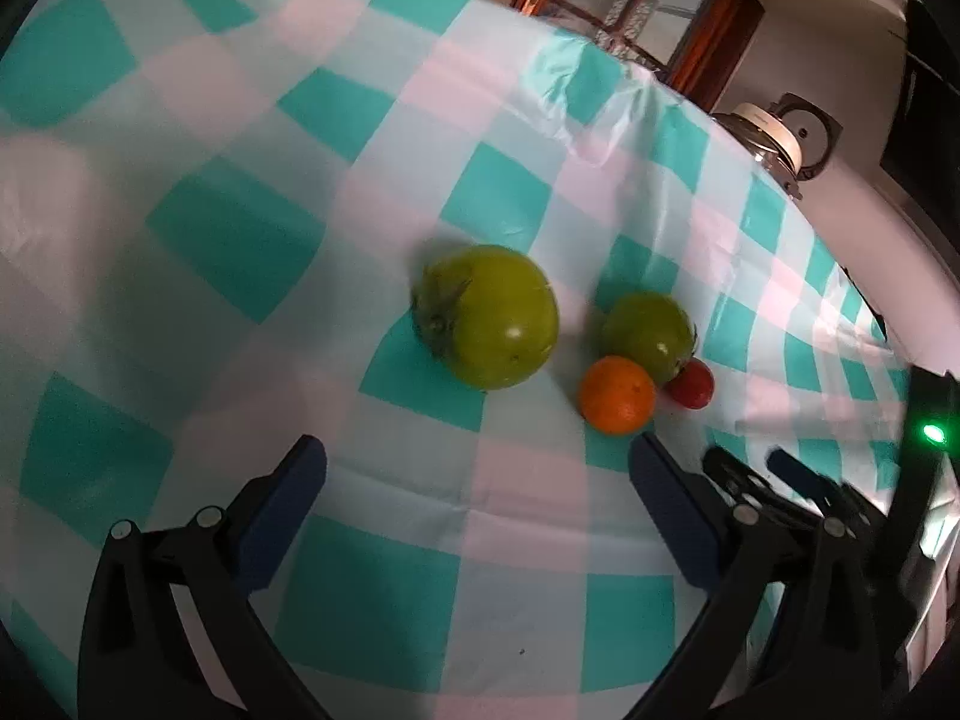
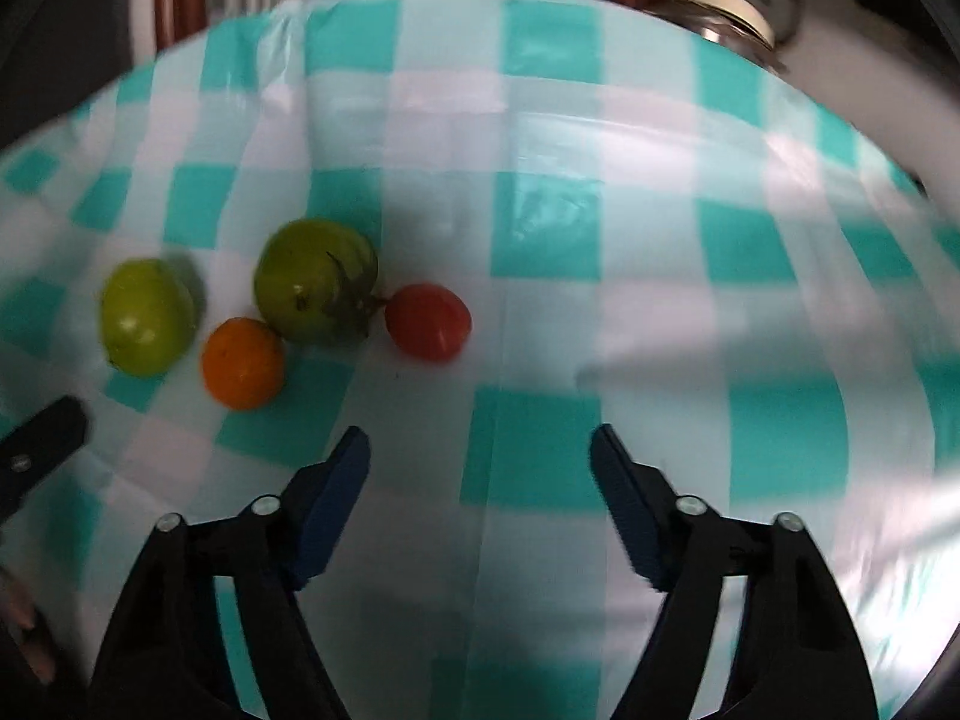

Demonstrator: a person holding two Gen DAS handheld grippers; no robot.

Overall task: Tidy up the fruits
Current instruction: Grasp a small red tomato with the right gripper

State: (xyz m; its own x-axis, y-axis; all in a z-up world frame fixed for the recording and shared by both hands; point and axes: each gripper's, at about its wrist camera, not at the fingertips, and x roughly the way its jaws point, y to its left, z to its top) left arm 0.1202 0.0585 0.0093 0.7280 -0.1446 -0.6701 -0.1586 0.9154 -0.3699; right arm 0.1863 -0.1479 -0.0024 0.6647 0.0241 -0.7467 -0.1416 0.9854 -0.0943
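Fruits are lying loose in a cluster on the checked worktop (image 2: 540,228): a big green one (image 1: 489,315) apart, a second green one (image 1: 651,333) touching an orange (image 1: 617,395), a red one (image 1: 693,384) just beside. Both claws are hovering short of them, spread and holding nothing: the left claw (image 1: 477,480), the right claw (image 2: 480,456). I judge a pick is starting; centre one fruit between the pads, taking the outlying red one (image 2: 427,321) or the lone green to avoid nudging neighbours into rolling.
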